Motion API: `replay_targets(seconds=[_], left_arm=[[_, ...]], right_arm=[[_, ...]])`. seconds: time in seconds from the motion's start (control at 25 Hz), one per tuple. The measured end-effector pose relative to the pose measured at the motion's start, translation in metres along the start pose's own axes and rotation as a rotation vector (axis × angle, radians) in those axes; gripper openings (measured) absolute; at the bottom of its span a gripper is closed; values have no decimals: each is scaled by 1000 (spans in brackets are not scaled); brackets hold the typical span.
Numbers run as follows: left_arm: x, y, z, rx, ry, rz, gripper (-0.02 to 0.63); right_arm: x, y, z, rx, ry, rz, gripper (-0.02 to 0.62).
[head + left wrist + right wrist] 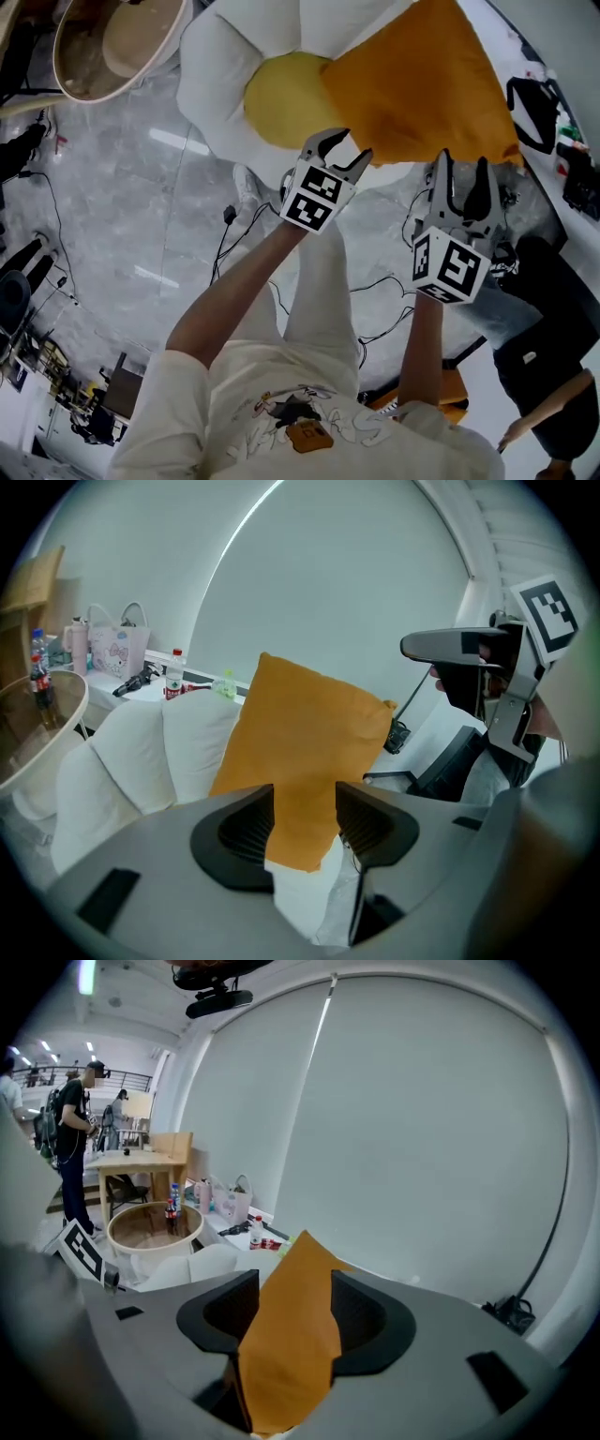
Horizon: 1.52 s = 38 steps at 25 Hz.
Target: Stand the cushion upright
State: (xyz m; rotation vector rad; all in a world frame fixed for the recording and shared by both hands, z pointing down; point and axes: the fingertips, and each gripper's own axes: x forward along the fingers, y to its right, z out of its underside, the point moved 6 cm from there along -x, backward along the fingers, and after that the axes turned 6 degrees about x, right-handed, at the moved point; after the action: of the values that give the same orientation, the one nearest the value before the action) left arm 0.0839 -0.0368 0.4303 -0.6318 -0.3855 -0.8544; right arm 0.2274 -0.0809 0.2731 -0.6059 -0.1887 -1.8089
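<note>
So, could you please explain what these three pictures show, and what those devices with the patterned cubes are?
No robot here: a person holds a hand-operated gripper in each hand. The head view comes from a camera on the person's head, looking down at the left gripper and right gripper. The other two come from cameras riding on each gripper, looking along its fingers. An orange cushion rests against a large white flower-shaped cushion on the grey floor. Both grippers appear to pinch the orange cushion's lower edge between their fingers.
</note>
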Motion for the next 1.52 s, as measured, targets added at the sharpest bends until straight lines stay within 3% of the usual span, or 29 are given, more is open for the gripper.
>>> replay_targets(seconds=[0.24,0.52,0.72,0.8,0.88,1.04,1.52], left_arm=[[-35,15,-31,47,20,22,208],[-85,15,-59,49,34,35,158],[-129,25,-85,114,53,48,136],[-148,27,-95,140,45,17,65],[-167,28,-105,132,58,1,37],[-203,20,-124,101,99,-10,25],[-282,39,-175,156,201,-4,6]], right_arm=[[-20,-16,-29,55,36,-23,104],[-39,-43,-57,113,31,-61,76],[-58,-61,-82,146,43,-86,60],[-66,-69,-91,149,52,-94,58],[-74,-76,-98,153,52,-97,57],[-86,-95,-114,174,60,-96,53],[-137,-122,-157,233,117,-69,48]])
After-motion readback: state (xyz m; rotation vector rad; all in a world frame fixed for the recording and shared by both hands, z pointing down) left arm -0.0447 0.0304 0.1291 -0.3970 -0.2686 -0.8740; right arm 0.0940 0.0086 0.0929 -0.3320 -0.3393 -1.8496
